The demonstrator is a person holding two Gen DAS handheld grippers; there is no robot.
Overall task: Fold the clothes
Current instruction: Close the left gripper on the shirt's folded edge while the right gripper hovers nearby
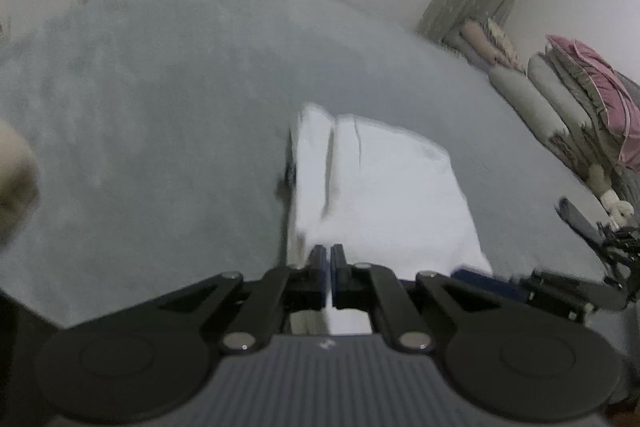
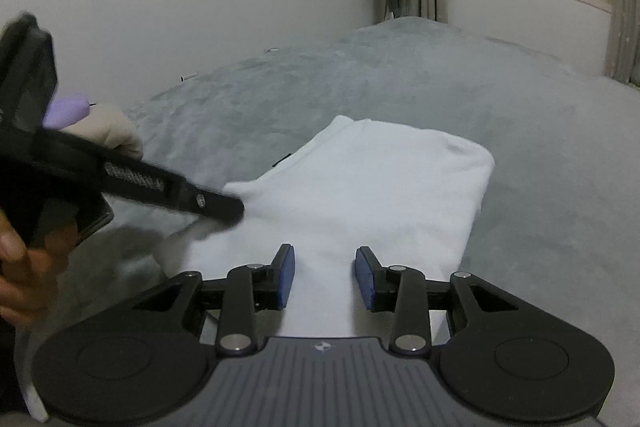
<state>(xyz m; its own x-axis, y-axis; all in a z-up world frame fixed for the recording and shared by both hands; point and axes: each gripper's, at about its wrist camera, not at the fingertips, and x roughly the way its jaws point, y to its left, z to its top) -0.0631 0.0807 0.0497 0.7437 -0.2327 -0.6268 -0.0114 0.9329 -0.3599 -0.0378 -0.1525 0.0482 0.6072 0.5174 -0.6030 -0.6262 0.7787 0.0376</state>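
A wide bed covered in a fuzzy grey blanket (image 2: 400, 75) carries everything here. Near its front lies the white, partly folded cotton garment (image 2: 360, 187), roughly rectangular, with one layer doubled over along its far side.

The left gripper (image 1: 330, 259) has its fingers pressed together on the near left edge of the white cloth; a thin fold appears to be pinched between the blue pads, though blur makes it hard to tell how much fabric is caught. The right gripper (image 2: 325, 275) hovers over the near middle of the garment with its fingers spread and nothing between them.

The main risk is a shallow bite: if the left pads hold only a sliver, lifting could let the edge slip and collapse the fold. Catching only the top layer would drag the layers apart. Pulling with one gripper alone could skew the neat rectangle or snag the plush blanket.
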